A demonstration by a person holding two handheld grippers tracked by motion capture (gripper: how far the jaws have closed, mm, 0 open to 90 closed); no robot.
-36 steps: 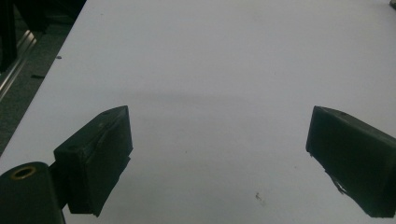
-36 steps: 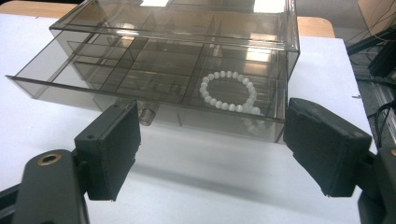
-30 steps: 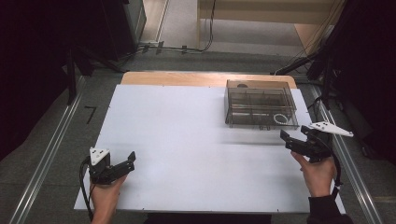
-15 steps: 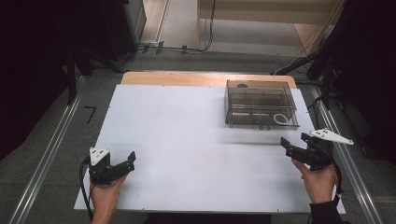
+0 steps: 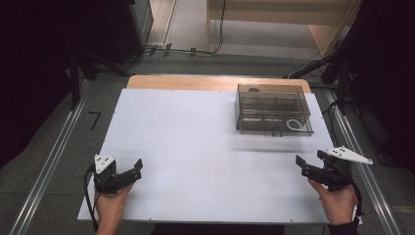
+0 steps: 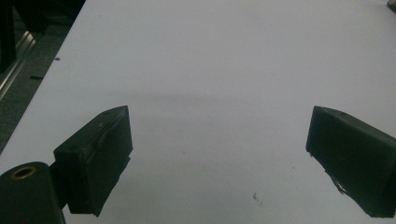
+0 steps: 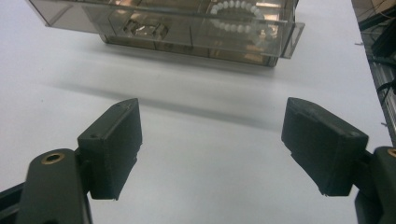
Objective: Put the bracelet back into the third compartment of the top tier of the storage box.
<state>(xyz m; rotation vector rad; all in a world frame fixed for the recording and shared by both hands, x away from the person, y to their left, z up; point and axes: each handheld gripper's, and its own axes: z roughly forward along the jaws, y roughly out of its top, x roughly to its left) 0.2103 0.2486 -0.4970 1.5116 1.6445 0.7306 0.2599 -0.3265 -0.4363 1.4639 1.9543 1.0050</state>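
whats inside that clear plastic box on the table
The clear box is split into compartments. A white bead bracelet lies in one, a small metal piece in another. Glare and dividers hide the rest.

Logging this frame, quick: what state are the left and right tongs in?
Left tongs: open, holding nothing, over the bare white table.
Right tongs: open, holding nothing, short of the clear box.

Both hand-held tools are matte black. The left gripper (image 5: 128,175) carries a small white three-cornered plate on top and a black cable looping from its rear. The right gripper (image 5: 309,169) bears a longer white plate and a black cable too. Each jaw ends in a blocky pad (image 7: 113,144); a brass-ringed screw hole sits at its base.
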